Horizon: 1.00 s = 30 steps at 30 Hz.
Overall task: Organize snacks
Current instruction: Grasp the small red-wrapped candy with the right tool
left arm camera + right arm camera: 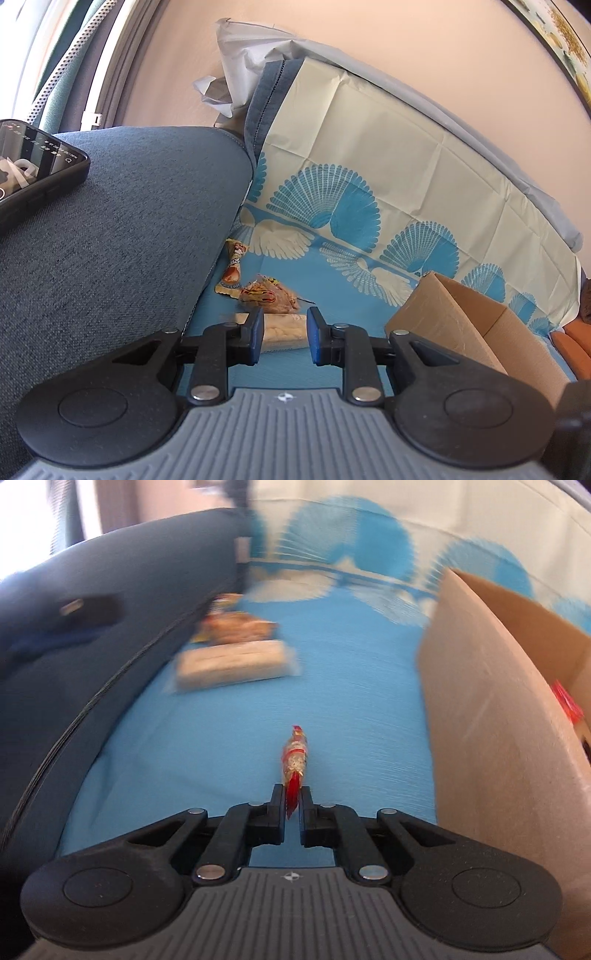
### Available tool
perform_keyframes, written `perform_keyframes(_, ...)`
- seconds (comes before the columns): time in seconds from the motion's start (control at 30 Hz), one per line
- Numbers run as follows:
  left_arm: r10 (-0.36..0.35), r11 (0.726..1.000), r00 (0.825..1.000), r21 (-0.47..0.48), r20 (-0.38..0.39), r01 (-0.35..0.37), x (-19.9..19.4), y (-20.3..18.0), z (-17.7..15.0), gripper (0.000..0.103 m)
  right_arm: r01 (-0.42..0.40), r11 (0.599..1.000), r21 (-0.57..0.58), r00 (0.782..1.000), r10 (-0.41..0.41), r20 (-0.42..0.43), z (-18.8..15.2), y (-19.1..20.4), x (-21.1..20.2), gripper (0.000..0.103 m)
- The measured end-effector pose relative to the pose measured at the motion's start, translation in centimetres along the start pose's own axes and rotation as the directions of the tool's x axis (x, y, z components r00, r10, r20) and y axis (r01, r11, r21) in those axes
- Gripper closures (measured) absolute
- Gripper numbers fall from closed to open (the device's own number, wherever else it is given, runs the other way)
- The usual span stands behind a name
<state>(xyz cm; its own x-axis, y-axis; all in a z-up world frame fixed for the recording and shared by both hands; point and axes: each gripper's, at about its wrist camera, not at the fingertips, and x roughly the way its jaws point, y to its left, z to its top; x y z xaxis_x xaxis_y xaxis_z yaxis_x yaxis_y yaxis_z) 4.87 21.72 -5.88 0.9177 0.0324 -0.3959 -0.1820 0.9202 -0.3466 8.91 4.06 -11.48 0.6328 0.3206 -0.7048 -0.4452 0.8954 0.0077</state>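
Observation:
My left gripper [284, 334] is open, its jaws on either side of a pale cracker pack [284, 328] lying on the blue cloth [295, 369]. Beyond it lie a clear-wrapped brown snack [269, 295] and an orange stick pack [232, 269]. My right gripper [293, 799] is shut on a thin red-wrapped snack [295, 757], held above the cloth beside the cardboard box [491, 709]. The cracker pack [236, 661] and other snacks [236, 626] show blurred farther left. Something red [567, 701] lies inside the box.
A blue-grey sofa arm [110, 240] rises on the left with a black phone [33, 166] on it. The open box also shows in the left wrist view [461, 325]. A patterned cloth covers the sofa back [388, 166].

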Motion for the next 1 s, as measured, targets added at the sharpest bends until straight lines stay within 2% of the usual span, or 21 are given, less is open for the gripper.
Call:
perform_keyframes(0.1,0.01,1.0,1.0,0.003,-0.01,-0.01,0.4,-0.2,-0.1,0.076,-0.051,0.997,-0.065,0.999,0.051,0.0,-0.6,0.1,-0.8,0.095)
perform_keyframes(0.17,0.02,1.0,1.0,0.006,-0.015,-0.02,0.5,-0.3,-0.2,0.076,-0.077,0.993,-0.095,0.997,0.077,-0.003,-0.7,0.3,-0.7,0.088)
perform_keyframes(0.23,0.029,0.999,0.999,0.015,-0.022,-0.029,0.8,-0.4,-0.2,0.075,-0.049,0.991,-0.126,0.999,0.052,0.017,-0.7,0.7,-0.4,0.053)
perform_keyframes(0.27,0.034,0.999,0.999,0.02,-0.026,-0.034,0.9,-0.5,-0.2,0.075,-0.033,0.991,-0.129,0.999,0.037,0.031,-0.7,0.8,0.0,0.051)
perform_keyframes(0.43,0.069,0.997,0.996,0.049,-0.05,-0.067,1.8,-0.9,-0.4,0.074,-0.076,0.994,-0.077,0.997,0.078,0.024,-0.2,0.4,1.9,0.052)
perform_keyframes(0.47,0.079,0.995,0.995,0.058,-0.057,-0.076,2.1,-1.0,-0.5,0.071,-0.101,0.992,-0.077,0.995,0.102,0.01,-0.2,0.4,2.3,0.058)
perform_keyframes(0.5,0.091,0.994,0.994,0.068,-0.066,-0.087,2.3,-1.2,-0.5,0.069,-0.124,0.989,-0.076,0.992,0.125,0.011,-0.3,0.4,2.4,0.075)
perform_keyframes(0.53,0.101,0.992,0.992,0.079,-0.077,-0.095,2.6,-1.2,-0.6,0.065,-0.131,0.988,-0.088,0.991,0.133,0.017,-0.3,0.4,2.2,0.084)
perform_keyframes(0.6,0.112,0.99,0.988,0.103,-0.109,-0.101,3.1,-1.5,-0.7,0.05,-0.152,0.983,-0.105,0.988,0.153,0.004,-0.4,0.3,1.6,0.085)
perform_keyframes(0.67,0.116,0.986,0.985,0.135,-0.13,-0.099,3.5,-1.8,-0.9,0.044,-0.161,0.984,-0.081,0.987,0.159,-0.023,-0.8,0.0,-0.1,0.085)
perform_keyframes(0.87,0.135,0.964,0.981,0.248,-0.138,-0.098,5.0,-3.5,-1.8,0.042,-0.187,0.979,-0.077,0.981,0.183,-0.057,-2.2,-0.4,-5.6,0.085)
perform_keyframes(0.93,0.151,0.959,0.978,0.261,-0.144,-0.11,5.9,-3.5,-1.9,0.038,-0.171,0.982,-0.082,0.985,0.169,-0.031,-2.2,-0.5,-6.1,0.085)
perform_keyframes(1.0,0.186,0.947,0.971,0.292,-0.147,-0.137,7.1,-3.6,-2.0,0.02,-0.127,0.984,-0.128,0.99,0.134,0.044,-3.0,-0.4,-5.9,0.085)
